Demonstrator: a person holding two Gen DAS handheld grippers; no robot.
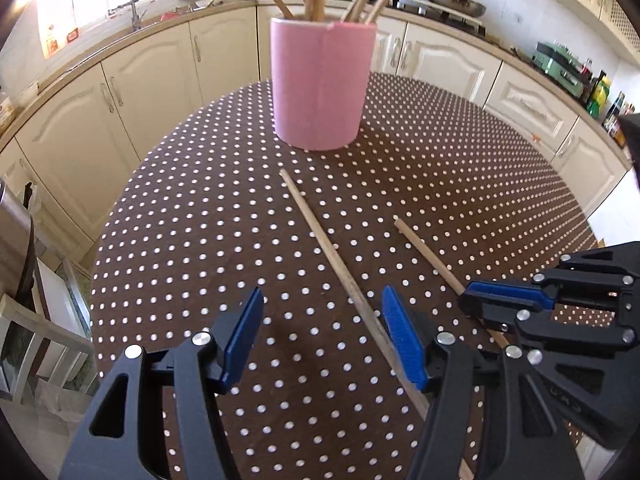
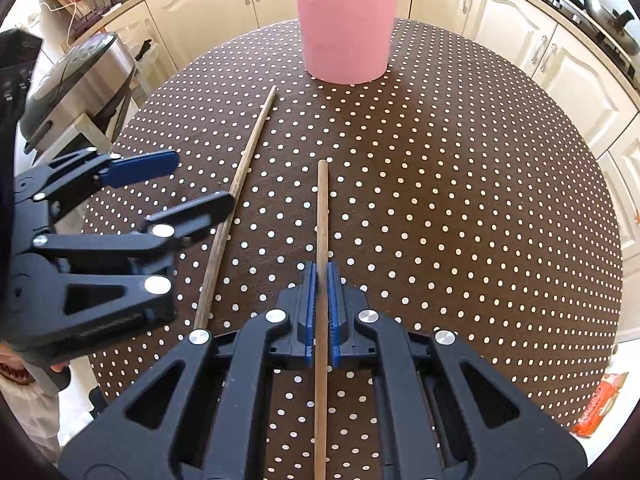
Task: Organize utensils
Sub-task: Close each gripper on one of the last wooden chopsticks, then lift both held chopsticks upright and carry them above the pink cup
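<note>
A pink cylindrical holder (image 1: 322, 84) stands on the far side of the round polka-dot table (image 1: 460, 184) with several wooden chopsticks in it; it also shows in the right wrist view (image 2: 346, 24). Two wooden chopsticks lie on the table. My right gripper (image 2: 320, 312) is shut on the right chopstick (image 2: 322, 208), near its near end. My left gripper (image 1: 322, 340) is open over the left chopstick (image 1: 320, 236), which runs just inside its right finger. In the right wrist view the left gripper (image 2: 188, 184) hovers by that chopstick (image 2: 244, 172).
Cream kitchen cabinets (image 1: 132, 92) ring the table. A sink tap (image 1: 134, 4) is at the far left, pans on a stove (image 1: 452, 0) at the far right. A steel appliance (image 2: 76, 84) stands to the table's left. An orange packet (image 2: 598, 404) lies at the lower right.
</note>
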